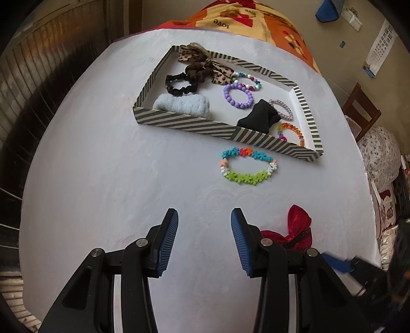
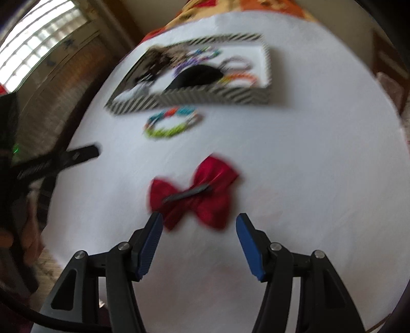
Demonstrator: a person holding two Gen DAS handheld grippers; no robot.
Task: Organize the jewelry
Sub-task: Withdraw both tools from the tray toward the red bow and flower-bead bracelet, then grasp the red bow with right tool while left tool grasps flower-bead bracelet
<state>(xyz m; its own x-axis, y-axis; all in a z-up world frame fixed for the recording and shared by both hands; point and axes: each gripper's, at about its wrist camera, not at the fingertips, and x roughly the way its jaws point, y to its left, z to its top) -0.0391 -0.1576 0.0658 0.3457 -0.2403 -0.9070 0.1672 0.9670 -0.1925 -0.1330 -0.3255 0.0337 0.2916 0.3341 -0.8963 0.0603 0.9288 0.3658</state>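
Observation:
A striped box [image 1: 184, 122] on the white table holds scrunchies, bead bracelets and a black pouch [image 1: 258, 116]. A teal, orange and green flower bracelet [image 1: 247, 165] lies on the table just in front of the box. A red bow hair clip [image 1: 294, 230] lies to the right of my left gripper [image 1: 204, 217], which is open and empty. In the blurred right wrist view the red bow [image 2: 194, 190] lies clip side up just ahead of my open right gripper [image 2: 199, 222]. The box [image 2: 194, 98] and the bracelet [image 2: 171, 123] lie beyond it.
The white round table [image 1: 102, 166] ends at a dark slatted wall on the left. A bed with an orange patterned blanket [image 1: 256, 18] lies behind. A wooden chair [image 1: 361, 107] stands at the right. The left gripper [image 2: 64, 158] shows at the left of the right wrist view.

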